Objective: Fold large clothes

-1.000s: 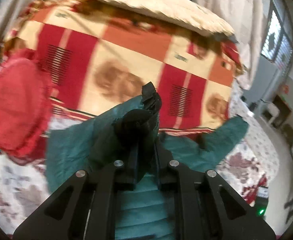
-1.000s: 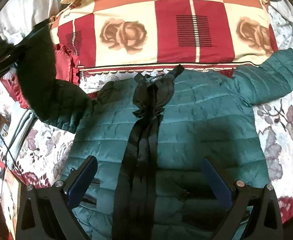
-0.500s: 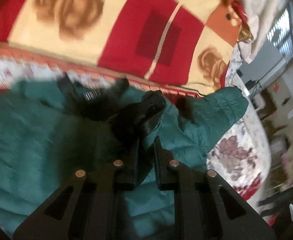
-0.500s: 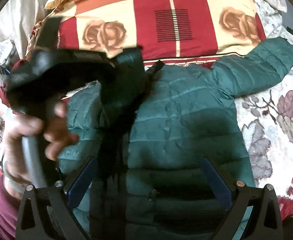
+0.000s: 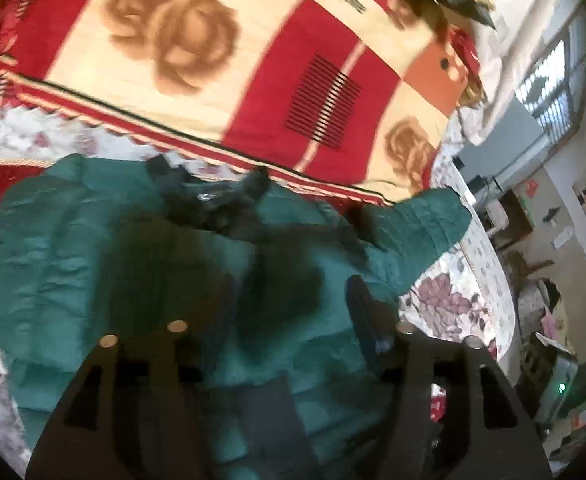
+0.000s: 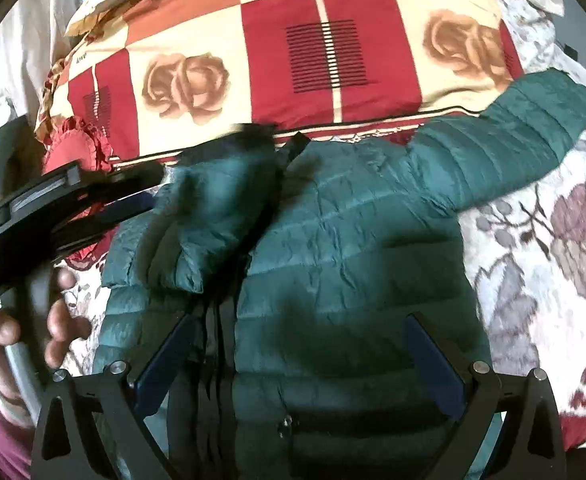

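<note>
Teal jacket [image 6: 353,248] — blanket [image 6: 325,40] seemingly rose-checked

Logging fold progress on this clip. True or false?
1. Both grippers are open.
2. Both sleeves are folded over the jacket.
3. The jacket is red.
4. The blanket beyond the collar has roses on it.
1. True: the left gripper and the right gripper both have their fingers spread.
2. False: the folded sleeve lies across the chest, but the outstretched sleeve reaches out sideways.
3. False: the jacket is teal green.
4. True: the blanket shows roses among red and cream checks.
</note>
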`<state>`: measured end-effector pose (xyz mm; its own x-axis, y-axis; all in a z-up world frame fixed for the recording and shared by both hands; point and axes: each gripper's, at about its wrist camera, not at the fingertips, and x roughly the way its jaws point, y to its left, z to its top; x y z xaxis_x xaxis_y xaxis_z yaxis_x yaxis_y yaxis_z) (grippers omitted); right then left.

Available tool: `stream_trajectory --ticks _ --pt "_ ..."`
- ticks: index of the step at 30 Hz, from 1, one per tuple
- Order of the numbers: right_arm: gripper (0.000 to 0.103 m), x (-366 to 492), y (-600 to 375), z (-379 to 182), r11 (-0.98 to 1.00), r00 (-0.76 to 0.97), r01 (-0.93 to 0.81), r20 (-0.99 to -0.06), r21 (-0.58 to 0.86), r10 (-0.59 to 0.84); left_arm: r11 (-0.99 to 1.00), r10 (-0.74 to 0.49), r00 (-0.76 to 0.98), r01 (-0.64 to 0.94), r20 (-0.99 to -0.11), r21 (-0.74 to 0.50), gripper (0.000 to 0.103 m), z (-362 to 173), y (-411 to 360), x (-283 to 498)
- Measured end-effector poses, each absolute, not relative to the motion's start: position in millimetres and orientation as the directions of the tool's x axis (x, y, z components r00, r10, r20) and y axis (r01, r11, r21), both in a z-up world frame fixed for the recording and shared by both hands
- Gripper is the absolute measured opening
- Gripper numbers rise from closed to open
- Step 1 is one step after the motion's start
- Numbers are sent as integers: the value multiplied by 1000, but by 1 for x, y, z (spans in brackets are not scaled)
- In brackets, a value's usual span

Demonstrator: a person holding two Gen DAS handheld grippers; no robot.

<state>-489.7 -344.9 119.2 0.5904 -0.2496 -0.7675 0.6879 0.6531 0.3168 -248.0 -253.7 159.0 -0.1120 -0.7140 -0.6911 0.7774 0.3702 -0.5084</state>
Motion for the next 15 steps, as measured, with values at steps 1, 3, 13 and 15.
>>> stream_trajectory --ticks 1,3,13,15 --pt "103 -488 -345 118 653 595 684 -766 324 -242 372 -716 -123 766 -688 -524 59 157 -248 -242" --pt "103 -485 -346 116 655 599 679 -767 332 -232 385 -719 -124 748 -684 -540 59 156 -237 -233" --pt "103 -450 -381 100 629 596 682 -782 374 -182 625 -564 223 744 -795 -235 59 140 -184 -203" --pt "102 -438 -386 95 628 598 674 -786 390 -154 654 -537 246 726 -807 -214 59 130 -178 -197"
